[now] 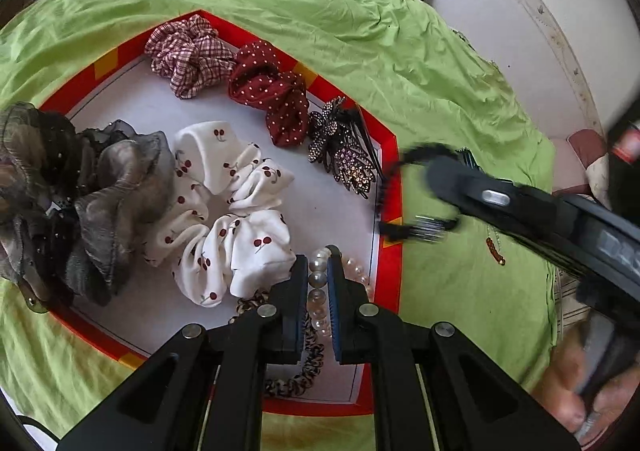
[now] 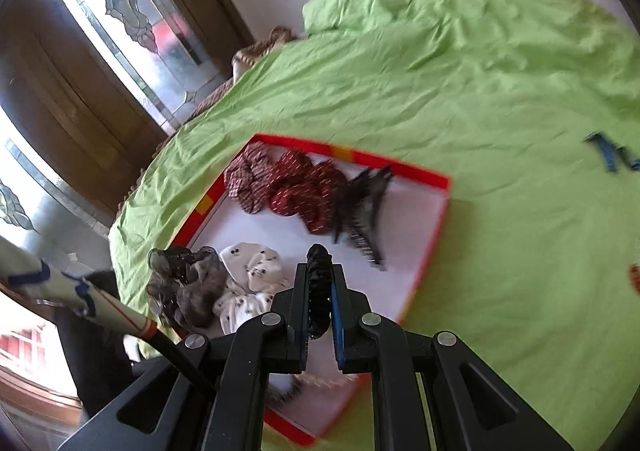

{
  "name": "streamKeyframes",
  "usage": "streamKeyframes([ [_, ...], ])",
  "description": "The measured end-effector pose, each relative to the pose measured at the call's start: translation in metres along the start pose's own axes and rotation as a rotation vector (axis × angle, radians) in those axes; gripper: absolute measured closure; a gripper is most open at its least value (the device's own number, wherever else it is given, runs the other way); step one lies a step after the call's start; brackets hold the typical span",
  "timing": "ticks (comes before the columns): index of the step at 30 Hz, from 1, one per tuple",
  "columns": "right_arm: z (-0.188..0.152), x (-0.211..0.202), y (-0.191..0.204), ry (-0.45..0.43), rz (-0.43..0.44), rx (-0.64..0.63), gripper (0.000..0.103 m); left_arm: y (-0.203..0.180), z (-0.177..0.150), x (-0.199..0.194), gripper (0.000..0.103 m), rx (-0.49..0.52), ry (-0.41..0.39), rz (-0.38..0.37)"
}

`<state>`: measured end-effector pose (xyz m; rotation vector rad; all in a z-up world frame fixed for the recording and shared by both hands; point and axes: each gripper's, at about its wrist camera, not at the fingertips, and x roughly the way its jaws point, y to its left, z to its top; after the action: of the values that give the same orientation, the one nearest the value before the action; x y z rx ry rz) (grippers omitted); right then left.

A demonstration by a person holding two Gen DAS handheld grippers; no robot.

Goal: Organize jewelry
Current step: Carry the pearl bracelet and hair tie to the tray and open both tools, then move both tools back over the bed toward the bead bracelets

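the left gripper (image 1: 318, 275) is clamped on a pearl strand (image 1: 319, 279) over the near edge of the red-rimmed tray (image 1: 390, 155). the right gripper (image 2: 320, 279) pinches a black scrunchie (image 2: 319, 291) above the same tray, where a cherry-print scrunchie (image 1: 232, 211), grey scrunchie (image 1: 100, 191), dotted red scrunchie (image 1: 272, 91) and rhinestone clip (image 1: 340, 147) lie on the green sheet (image 1: 440, 71).

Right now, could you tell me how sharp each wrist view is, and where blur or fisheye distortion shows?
Left wrist view: tray contents crisp; only the right gripper entering from the right is motion-smeared; tray edges bow from the fisheye. Right wrist view: blurred throughout, hair claw streaked; only its own fingers and the black scrunchie stay sharp.
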<state>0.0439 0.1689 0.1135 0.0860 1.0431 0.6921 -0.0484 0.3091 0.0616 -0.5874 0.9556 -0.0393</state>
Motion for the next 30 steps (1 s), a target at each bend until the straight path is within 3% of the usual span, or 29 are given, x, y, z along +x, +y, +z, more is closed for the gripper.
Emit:
streamKeyframes([
  [5,0.001,0.036,0.002,0.044,0.021,0.017,0.093,0.001,-0.002,-0.008,0.094,-0.003,-0.022,-0.010],
  [15,0.000,0.053,-0.015,0.052,-0.101,-0.029,0.092,-0.010,-0.010,-0.027,0.094,0.010,-0.046,-0.038],
  [21,-0.001,0.041,-0.015,0.041,-0.107,-0.031,0.069,-0.019,-0.015,-0.038,0.093,0.007,-0.052,-0.009],
  [23,-0.003,0.033,-0.013,0.029,-0.117,-0.047,0.064,-0.021,-0.017,-0.044,0.089,0.013,-0.063,0.014],
  [25,-0.004,0.024,-0.011,0.012,-0.133,-0.059,0.063,-0.022,-0.020,-0.051,0.076,0.017,-0.076,0.033],
  [30,-0.018,-0.007,-0.019,-0.023,-0.142,-0.040,0.062,-0.029,-0.026,-0.067,0.071,0.053,-0.117,0.092],
])
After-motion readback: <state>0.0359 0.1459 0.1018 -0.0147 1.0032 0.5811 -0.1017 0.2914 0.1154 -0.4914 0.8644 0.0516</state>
